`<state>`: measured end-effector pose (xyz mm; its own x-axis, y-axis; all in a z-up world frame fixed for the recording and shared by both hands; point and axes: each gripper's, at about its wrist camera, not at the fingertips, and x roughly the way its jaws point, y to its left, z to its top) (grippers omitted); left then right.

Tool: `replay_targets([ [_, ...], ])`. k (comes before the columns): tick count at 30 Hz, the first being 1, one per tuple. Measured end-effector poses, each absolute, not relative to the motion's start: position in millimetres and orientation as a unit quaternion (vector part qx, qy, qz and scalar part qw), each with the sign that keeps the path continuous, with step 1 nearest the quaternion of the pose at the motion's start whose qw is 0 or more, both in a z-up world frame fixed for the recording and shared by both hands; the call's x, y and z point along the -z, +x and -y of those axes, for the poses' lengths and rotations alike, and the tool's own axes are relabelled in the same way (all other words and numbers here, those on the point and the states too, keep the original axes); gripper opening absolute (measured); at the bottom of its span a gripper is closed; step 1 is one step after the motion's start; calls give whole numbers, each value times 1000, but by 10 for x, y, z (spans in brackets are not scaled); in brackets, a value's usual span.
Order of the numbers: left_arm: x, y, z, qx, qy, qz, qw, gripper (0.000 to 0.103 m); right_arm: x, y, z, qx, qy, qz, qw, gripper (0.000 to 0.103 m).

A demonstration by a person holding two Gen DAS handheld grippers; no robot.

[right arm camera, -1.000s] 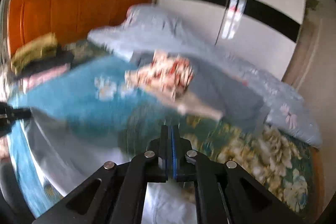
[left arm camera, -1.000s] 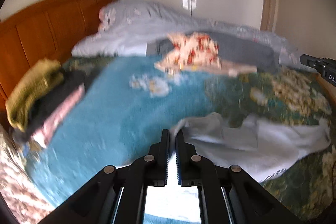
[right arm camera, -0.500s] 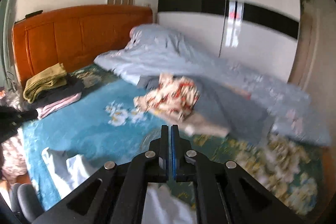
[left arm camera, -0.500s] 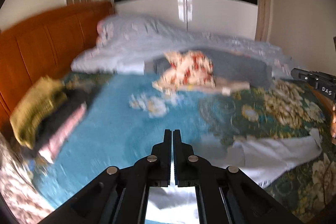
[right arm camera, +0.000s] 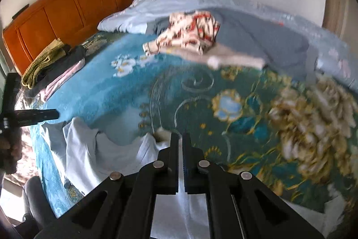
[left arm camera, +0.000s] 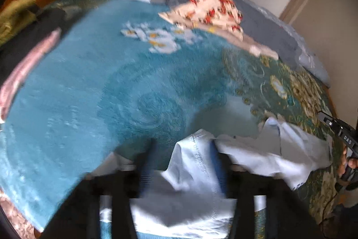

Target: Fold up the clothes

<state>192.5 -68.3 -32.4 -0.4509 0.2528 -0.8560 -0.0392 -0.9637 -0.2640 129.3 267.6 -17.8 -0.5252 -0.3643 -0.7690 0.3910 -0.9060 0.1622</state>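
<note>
From the left wrist view, the left gripper [left arm camera: 182,158] stands spread, its jaws having just been opening, with a hemmed fold of the pale blue cotton garment [left arm camera: 257,153] loose between the two fingers and not pinched, which reads as the cloth being let down onto the teal plush floral bedspread [left arm camera: 100,82]; the garment lies crumpled at the near edge of the bed, stretched toward the right gripper [left arm camera: 340,133] at the frame's right margin, so the two tools seem to have held it taut between them; one red-and-cream floral print garment [left arm camera: 208,12] waits further up the bed on a grey blanket [left arm camera: 268,21], and one stack of folded clothes [left arm camera: 26,33] sits at the left, probably finished work. From the right wrist view, the right gripper [right arm camera: 180,142] is pressed together on a thin edge of the same pale blue garment [right arm camera: 107,156], likely anchoring that end while the other is released; the left gripper [right arm camera: 38,115] shows at the left margin; I count two grippers, one blue garment, one floral garment, one stack, though the pieces in it are too blurred to number.
</note>
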Motion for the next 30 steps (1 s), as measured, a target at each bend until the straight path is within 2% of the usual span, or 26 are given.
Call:
replay_targets([
  [1,399,1891,676,-841,-525,95,93,60,238,1273,-2700,870,443,-7,217,5],
  [2,481,1863,674,-836,-534,85,98,60,291,1254,-2726,867,449,1,217,14],
  [3,540,1842,675,-831,-540,81,103,60,345,1236,-2752,864,455,8,216,30],
  [5,677,1798,685,-819,-553,90,121,60,423,1221,-2786,858,462,20,223,41],
  [7,786,1770,703,-809,-561,108,140,57,522,1197,-2796,850,472,29,233,41],
  [8,813,1771,706,-807,-561,114,146,53,563,1181,-2801,847,477,29,232,41],
  [9,835,1778,707,-806,-560,119,151,47,600,1162,-2808,846,480,29,229,41],
  [10,847,1798,697,-805,-559,123,158,32,631,1145,-2815,845,484,29,227,41],
  [11,860,1823,677,-802,-560,126,166,21,665,1126,-2829,842,489,32,226,41],
  [14,872,1936,552,-804,-560,104,172,11,780,1050,-2869,831,506,44,228,41],
  [22,880,2226,589,-810,-546,133,166,7,1015,844,-2575,804,533,15,263,42],
  [25,879,2268,593,-812,-544,136,159,7,1078,764,-2483,796,541,24,270,50],
  [30,872,2288,560,-819,-539,131,145,7,1067,911,-2276,803,536,-59,253,52],
])
